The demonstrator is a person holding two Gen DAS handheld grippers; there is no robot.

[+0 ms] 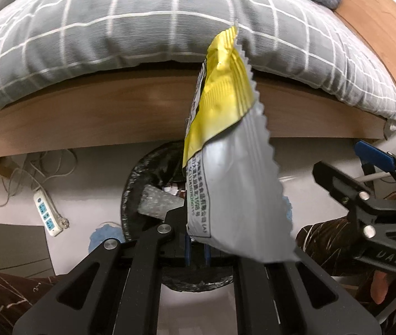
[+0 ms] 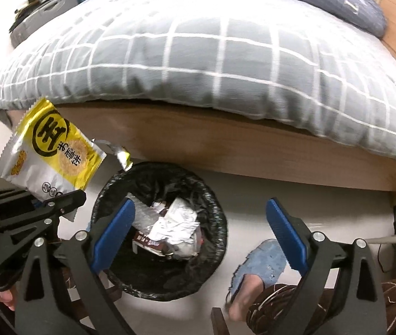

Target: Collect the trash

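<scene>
Left wrist view: one snack wrapper (image 1: pixel 225 150), yellow at its upper end and silver below, stands up from the left gripper (image 1: pixel 198 251), whose jaws are closed tight on the wrapper's lower edge. One round trash bin (image 1: pixel 131 195) lined with a black bag sits directly behind and below the wrapper, on the pale floor in front of the wooden bed frame (image 1: pixel 86 117). Inside the bin a clear crumpled plastic piece and some small scraps show; most of its opening is hidden by the wrapper and the gripper. Left of the bin one white power strip (image 1: pixel 47 214) lies on the floor with its cables. To the right of the bin the right gripper (image 1: pixel 365 184) is seen side-on. One grey checked duvet (image 1: pixel 142 28) hangs over the bed frame above the bin.

Right wrist view: the right gripper (image 2: pixel 200 229) is spread wide with nothing between its two blue pads (image 2: pixel 114 231), and the bin (image 2: pixel 220 223) lies straight below the gap. The bin holds crumpled silver foil, a clear plastic piece and a brown printed packet. The wrapper (image 2: pixel 50 153) is up and left of the bin, clamped in the left gripper (image 2: pixel 58 198); a small torn strip (image 2: pixel 119 153) hangs just over the bin's far rim. Right of the bin one foot in a blue slipper (image 2: pixel 262 265) rests on the floor.
</scene>
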